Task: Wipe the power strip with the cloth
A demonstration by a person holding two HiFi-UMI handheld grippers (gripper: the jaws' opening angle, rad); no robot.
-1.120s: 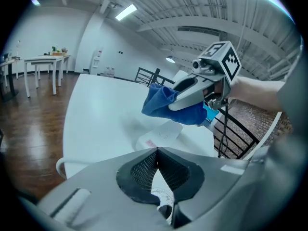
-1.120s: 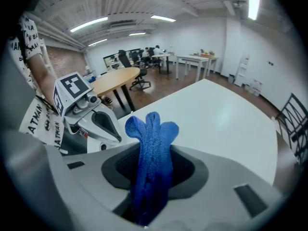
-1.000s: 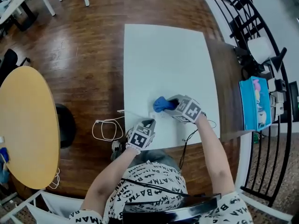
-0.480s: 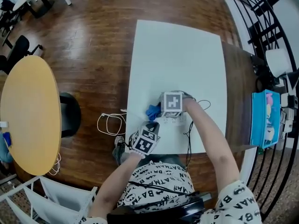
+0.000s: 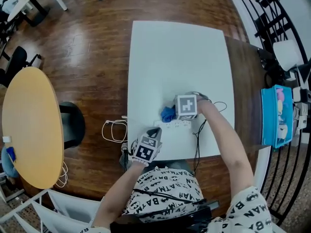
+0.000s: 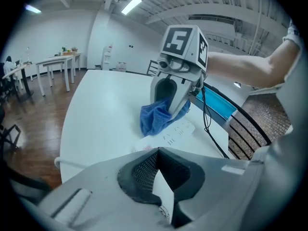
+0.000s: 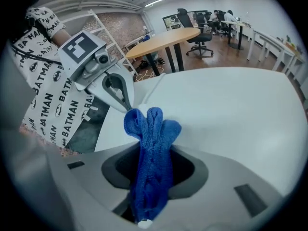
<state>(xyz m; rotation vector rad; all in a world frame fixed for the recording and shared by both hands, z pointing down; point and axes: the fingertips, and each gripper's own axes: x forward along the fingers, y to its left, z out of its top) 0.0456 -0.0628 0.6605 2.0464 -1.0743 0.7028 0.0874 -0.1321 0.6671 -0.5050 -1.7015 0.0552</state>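
Note:
A white power strip (image 5: 176,125) lies near the front edge of the white table (image 5: 175,57). My left gripper (image 5: 153,131) is shut on the strip's near end, and a white piece shows between its jaws (image 6: 161,190). From there the power strip (image 6: 171,134) runs away under a blue cloth (image 6: 155,118). My right gripper (image 5: 174,112) is shut on that blue cloth (image 5: 168,114) and presses it down on the strip's left part. In the right gripper view the cloth (image 7: 152,143) fills the jaws and hides the strip; the left gripper (image 7: 117,89) stands just beyond it.
A black cable (image 5: 197,144) runs from the strip over the table's front edge. A white cord (image 5: 113,131) is coiled on the wooden floor at the left. A round yellow table (image 5: 31,130) and a dark stool (image 5: 73,125) stand further left. A turquoise box (image 5: 272,115) and a black railing (image 5: 262,13) are at the right.
The right gripper has turned from pointing left to more upright and has slid the cloth a little along the strip. The left gripper keeps its hold at the strip's end.

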